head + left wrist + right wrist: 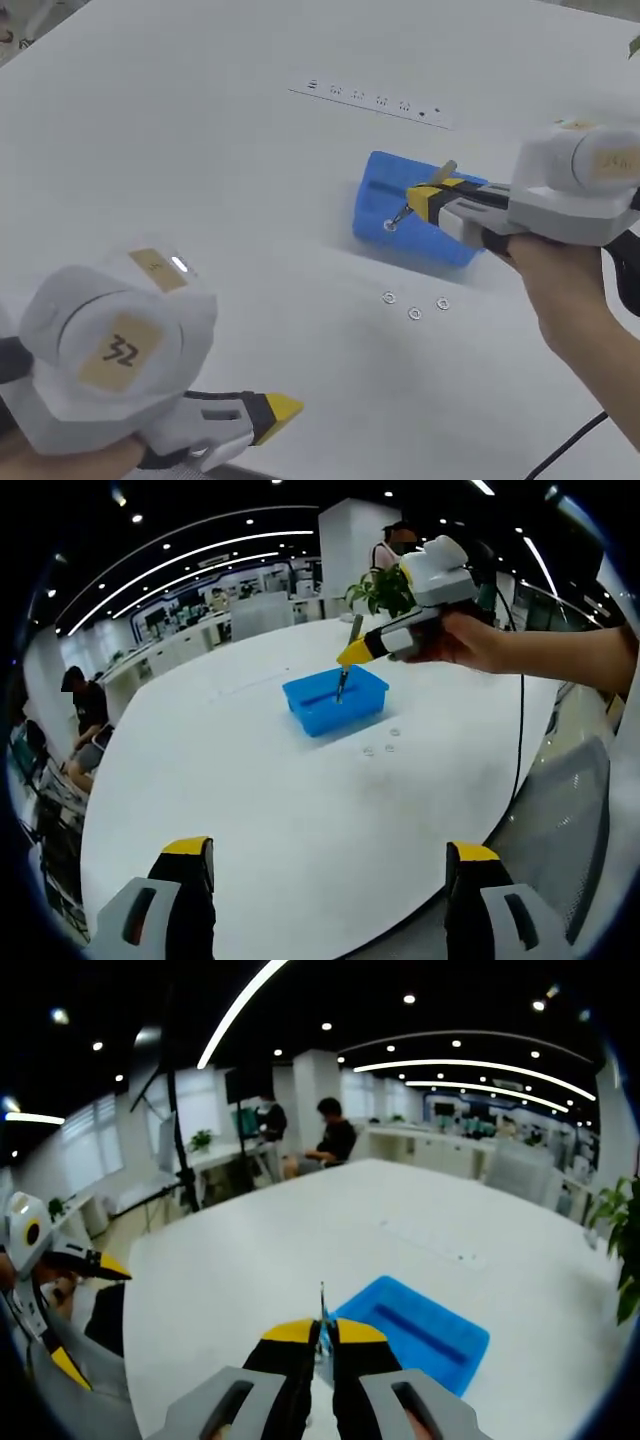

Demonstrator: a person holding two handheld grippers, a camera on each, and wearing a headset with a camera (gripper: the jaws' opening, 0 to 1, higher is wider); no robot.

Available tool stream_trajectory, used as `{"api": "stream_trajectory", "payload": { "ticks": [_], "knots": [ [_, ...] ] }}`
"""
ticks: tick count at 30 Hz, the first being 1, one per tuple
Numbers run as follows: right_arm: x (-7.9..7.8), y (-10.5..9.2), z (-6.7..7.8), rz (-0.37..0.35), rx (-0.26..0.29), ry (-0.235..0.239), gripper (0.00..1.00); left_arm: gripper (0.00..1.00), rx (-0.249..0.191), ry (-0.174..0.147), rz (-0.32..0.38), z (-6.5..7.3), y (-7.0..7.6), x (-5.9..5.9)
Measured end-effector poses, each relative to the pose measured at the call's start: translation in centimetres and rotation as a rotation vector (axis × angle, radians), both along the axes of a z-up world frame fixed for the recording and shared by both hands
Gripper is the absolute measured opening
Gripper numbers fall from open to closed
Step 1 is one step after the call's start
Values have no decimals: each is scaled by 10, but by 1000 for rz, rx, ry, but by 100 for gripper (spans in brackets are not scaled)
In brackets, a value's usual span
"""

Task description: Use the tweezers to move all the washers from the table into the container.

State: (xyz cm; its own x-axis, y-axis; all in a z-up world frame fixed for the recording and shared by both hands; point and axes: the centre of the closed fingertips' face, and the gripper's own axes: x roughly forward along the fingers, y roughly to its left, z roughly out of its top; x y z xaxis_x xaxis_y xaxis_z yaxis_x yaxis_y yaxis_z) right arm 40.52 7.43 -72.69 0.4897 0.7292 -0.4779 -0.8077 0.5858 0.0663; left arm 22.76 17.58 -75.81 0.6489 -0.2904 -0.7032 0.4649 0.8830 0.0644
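Note:
A blue container (pixel 430 240) sits on the white table (pixel 200 150). My right gripper (pixel 418 200) is shut on the tweezers (pixel 402 212), which slant down to the left with their tips inside the container. A small ring shows at those tips; I cannot tell if it is held. Three washers (pixel 415 314) lie on the table just in front of the container. In the right gripper view the tweezers (pixel 322 1312) stick out between the closed yellow fingertips (pixel 355 1332), above the container (pixel 415 1335). My left gripper (pixel 328 852) is open and holds nothing, low at the near left (pixel 280 408).
A white power strip (pixel 375 100) lies behind the container. A black cable (pixel 570 445) runs off the near right corner. A plant (pixel 375 590) stands past the table's far edge, and people sit at desks in the background.

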Motion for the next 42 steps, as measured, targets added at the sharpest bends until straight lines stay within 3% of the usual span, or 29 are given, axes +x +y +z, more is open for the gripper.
{"api": "stream_trajectory", "payload": {
  "ticks": [11, 24, 31, 42],
  "knots": [
    [8, 0, 0, -6, -8, -15, 2, 98, 5, 1, 0, 0, 1, 0],
    [44, -1, -15, -40, -26, -19, 2, 98, 8, 13, -1, -3, 2, 0],
    [60, -1, -35, -53, -61, -1, 2, 98, 4, 19, 0, -5, 1, -1],
    [69, -1, -60, -61, -109, 27, 2, 98, 4, 28, 0, -6, 0, -2]
  ]
}}
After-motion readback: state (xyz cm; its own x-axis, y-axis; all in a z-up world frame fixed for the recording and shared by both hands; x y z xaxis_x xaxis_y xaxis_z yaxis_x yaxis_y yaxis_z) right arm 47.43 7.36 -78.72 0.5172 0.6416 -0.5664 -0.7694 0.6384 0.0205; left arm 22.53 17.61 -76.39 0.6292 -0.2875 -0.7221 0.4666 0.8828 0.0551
